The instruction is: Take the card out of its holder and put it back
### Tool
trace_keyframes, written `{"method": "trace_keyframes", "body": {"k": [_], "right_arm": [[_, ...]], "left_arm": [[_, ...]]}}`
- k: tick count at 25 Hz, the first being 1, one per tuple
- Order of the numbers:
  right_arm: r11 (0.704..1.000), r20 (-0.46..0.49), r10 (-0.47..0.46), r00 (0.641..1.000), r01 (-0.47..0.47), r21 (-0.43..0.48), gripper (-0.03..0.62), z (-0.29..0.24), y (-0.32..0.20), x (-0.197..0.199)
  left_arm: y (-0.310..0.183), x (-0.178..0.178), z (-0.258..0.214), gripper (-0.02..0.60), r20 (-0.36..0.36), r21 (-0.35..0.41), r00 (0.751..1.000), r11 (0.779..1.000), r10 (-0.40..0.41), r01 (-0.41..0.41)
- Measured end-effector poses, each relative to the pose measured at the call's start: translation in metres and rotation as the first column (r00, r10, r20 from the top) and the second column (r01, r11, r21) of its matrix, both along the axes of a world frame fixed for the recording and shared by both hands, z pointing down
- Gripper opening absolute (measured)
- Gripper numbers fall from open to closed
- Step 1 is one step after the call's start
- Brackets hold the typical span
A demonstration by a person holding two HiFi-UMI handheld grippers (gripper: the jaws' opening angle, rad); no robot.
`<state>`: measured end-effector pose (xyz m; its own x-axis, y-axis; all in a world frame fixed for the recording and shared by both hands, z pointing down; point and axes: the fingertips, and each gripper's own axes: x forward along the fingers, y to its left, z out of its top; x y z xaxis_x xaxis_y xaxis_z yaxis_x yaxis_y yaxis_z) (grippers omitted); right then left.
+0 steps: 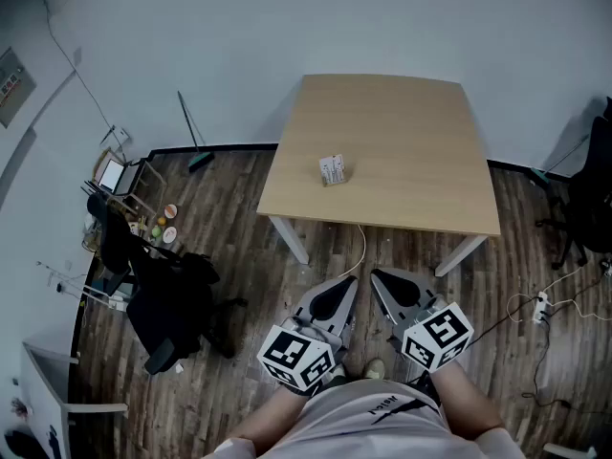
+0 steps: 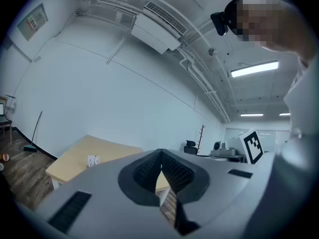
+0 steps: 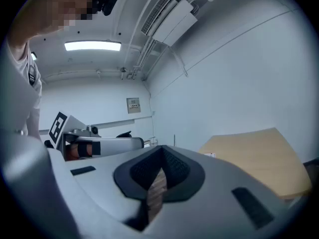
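A small white card holder [image 1: 332, 169] with a card in it stands near the middle of the light wooden table [image 1: 402, 132]. The holder also shows as a small white block [image 2: 92, 160] in the left gripper view and as a tiny speck [image 3: 210, 155] in the right gripper view. Both grippers hang close to the person's body, over the floor in front of the table and well short of the holder. My left gripper [image 1: 350, 280] is shut with nothing in it, its tips touching [image 2: 160, 151]. The jaws of my right gripper [image 1: 375, 274] also meet at the tips [image 3: 160, 148], empty.
A black office chair [image 1: 172, 304] stands on the wooden floor at the left, by a cluttered stand [image 1: 120, 175]. A broom [image 1: 196, 137] leans on the wall. A power strip with cables [image 1: 542, 304] lies at the right, near another dark chair [image 1: 588, 189]. A cable [image 1: 361, 247] hangs under the table.
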<state>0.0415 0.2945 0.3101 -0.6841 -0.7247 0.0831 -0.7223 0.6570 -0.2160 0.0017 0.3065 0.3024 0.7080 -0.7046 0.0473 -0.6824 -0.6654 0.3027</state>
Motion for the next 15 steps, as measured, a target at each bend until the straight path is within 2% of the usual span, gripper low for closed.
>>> {"method": "trace_keyframes", "body": {"k": [15], "right_arm": [[0.999,0.064,0.018,0.998,-0.016,-0.036,0.012,0.006,0.005,0.015]], "left_arm": [[0.003,0.001,0.006,0.012,0.021,-0.015,1.000,1.000,-0.009,0.010]]}}
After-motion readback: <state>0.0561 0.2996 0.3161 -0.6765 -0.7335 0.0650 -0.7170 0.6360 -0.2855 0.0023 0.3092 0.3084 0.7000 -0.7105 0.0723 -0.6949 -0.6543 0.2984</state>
